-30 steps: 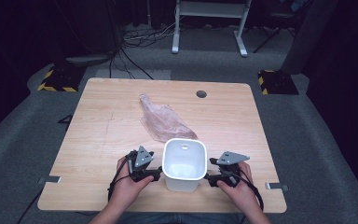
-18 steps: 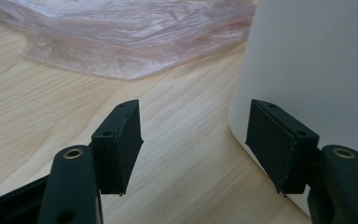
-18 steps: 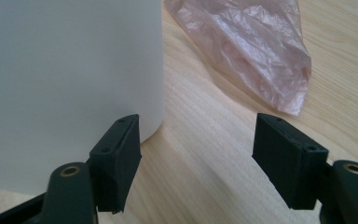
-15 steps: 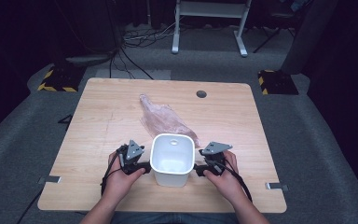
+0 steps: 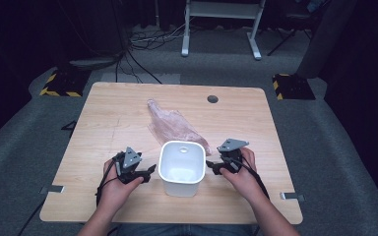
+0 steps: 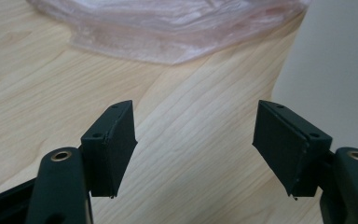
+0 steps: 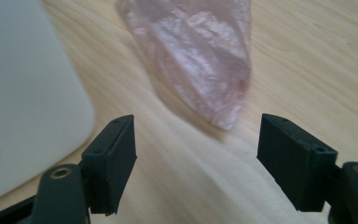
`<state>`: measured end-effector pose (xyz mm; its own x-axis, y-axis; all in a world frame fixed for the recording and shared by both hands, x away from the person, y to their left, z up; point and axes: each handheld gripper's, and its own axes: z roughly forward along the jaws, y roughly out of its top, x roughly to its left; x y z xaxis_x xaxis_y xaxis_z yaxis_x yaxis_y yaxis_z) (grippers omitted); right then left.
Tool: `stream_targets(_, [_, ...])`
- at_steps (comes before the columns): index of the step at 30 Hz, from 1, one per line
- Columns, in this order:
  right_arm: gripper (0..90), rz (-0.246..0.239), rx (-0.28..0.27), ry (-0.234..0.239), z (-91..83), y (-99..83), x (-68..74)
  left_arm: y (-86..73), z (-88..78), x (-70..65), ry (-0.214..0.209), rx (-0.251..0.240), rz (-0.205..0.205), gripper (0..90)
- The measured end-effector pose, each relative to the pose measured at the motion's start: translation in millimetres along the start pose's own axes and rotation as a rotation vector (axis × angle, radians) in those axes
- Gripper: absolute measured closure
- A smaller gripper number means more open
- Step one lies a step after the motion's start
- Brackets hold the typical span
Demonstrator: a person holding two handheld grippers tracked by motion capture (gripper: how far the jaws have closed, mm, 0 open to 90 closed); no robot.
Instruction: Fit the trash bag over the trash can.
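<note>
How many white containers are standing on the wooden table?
1. The white container stands near the front edge of the table, between the left gripper and the right gripper, just in front of the pink plastic bag. Nothing appears hidden.

A tub [image 5: 182,168] stands on the surface [image 5: 108,113] near its front edge, midway along. A plastic bag [image 5: 172,125] lies just behind it toward the middle. The left tool [image 5: 150,172] and right tool [image 5: 211,166] flank the tub.
</note>
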<state>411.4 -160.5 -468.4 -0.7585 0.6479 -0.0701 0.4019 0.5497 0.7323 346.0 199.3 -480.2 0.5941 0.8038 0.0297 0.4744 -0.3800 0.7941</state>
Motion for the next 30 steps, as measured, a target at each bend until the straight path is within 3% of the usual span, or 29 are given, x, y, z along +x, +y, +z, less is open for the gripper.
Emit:
stream_targets(4, [25.1, -0.013, 0.014, -0.011, 11.5, 7.5, -13.5, -9.9, -3.4, 11.5, 0.018, 0.018, -0.022, 29.7])
stream_targets(10, [25.4, -0.003, 0.036, 0.009, 34.1, 12.5, -23.3, -17.1, -5.4, 14.9, 0.029, 0.020, -0.044, 29.8])
stream_targets(13, [33.5, 0.010, 0.041, 0.055, 46.8, 13.1, -24.4, -19.1, -5.0, 13.7, 0.030, 0.019, -0.040, 30.0])
stream_targets(16, [50.1, 0.020, 0.043, 0.094, 56.4, 12.6, -24.2, -20.3, -4.9, 12.5, 0.027, 0.024, -0.023, 30.0])
stream_targets(18, [71.0, -0.004, 0.040, 0.113, 55.7, 14.4, -23.3, -21.1, -4.4, 11.0, 0.020, 0.025, -0.030, 30.0])
stream_targets(21, [85.4, -0.041, 0.056, 0.109, 51.3, 14.5, -19.8, -20.6, -3.8, 11.5, 0.020, 0.019, -0.027, 30.0])
stream_targets(25, [87.9, -0.023, 0.060, 0.104, 39.7, 9.4, -17.7, -20.2, -3.0, 11.7, 0.018, 0.012, -0.039, 30.0])
stream_targets(27, [88.4, 0.009, 0.061, 0.079, 20.6, -0.8, -16.3, -19.8, -2.3, 12.8, 0.019, 0.011, -0.038, 30.0])
stream_targets(29, [88.3, 0.041, 0.100, 0.053, 6.6, -9.2, -16.4, -19.3, -1.1, 14.1, 0.021, 0.015, -0.031, 30.0])
stream_targets(30, [88.3, 0.041, 0.100, 0.053, 6.6, -9.2, -16.4, -19.3, -1.1, 14.1, 0.021, 0.015, -0.031, 30.1])
